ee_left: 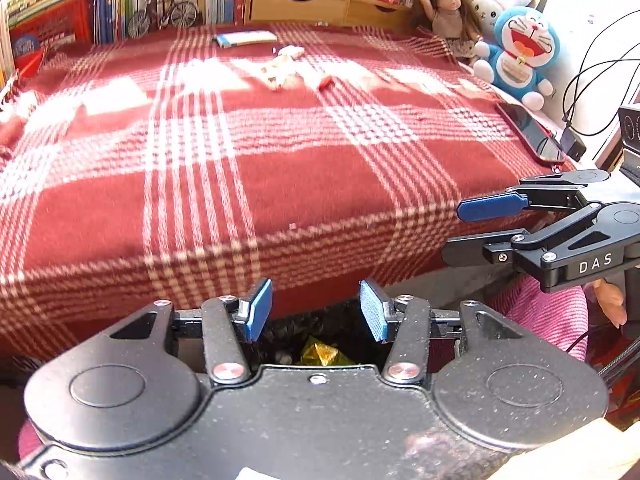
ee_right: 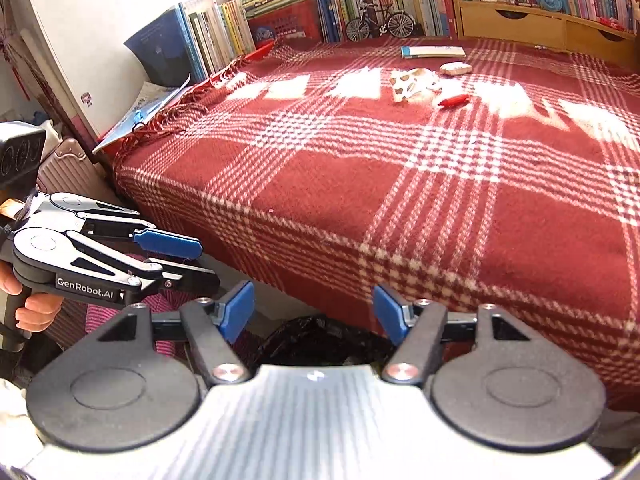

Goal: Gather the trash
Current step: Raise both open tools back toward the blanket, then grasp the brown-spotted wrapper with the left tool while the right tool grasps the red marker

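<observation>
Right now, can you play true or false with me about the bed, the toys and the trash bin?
1. Both grippers are empty. True: the left gripper and the right gripper stand open with nothing between their pads.
2. The crumpled wrapper is already in the bin. False: it lies on the plaid blanket, far side.
3. A yellow wrapper lies inside the black-lined trash bin. True.
4. The Doraemon plush lies mid-bed. False: it sits at the bed's edge, beside the doll.
5. A red pen lies beside the crumpled wrapper. True.
</observation>
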`<state>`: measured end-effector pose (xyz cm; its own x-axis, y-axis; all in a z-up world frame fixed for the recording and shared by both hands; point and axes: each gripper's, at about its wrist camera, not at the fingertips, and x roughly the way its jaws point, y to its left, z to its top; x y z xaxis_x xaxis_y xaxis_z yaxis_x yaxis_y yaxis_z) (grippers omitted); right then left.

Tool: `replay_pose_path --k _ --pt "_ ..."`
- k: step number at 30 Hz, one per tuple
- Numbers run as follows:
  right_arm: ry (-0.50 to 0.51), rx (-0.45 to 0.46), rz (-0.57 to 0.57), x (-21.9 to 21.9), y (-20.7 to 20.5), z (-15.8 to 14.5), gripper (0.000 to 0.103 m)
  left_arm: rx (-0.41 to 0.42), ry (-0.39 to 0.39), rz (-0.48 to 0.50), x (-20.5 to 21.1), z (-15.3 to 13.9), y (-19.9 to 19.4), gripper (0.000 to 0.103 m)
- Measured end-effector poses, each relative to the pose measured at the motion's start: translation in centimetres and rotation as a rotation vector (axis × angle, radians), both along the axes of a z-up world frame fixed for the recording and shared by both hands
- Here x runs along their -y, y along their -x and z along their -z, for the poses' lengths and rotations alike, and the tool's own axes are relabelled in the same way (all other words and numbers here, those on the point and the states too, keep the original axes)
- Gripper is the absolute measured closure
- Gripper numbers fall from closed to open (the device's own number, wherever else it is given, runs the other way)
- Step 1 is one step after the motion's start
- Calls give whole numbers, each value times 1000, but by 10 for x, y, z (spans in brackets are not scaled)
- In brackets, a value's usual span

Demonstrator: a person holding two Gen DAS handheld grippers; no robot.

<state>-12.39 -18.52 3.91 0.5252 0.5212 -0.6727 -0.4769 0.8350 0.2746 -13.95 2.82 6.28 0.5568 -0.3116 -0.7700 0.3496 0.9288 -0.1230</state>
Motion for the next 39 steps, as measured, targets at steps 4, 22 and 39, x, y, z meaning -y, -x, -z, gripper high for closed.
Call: replay_pose_path --k 4,22,39 --pt "21 62 79 11 -26 -22 25 92 7 -18 1 -32 -25 53" --pt "239 218 132 3 -138 -28 25 156 65 -120 38 -34 -200 50" --pt "270 167 53 -14 -223 17 25 21 64 -207 68 34 -303 50"
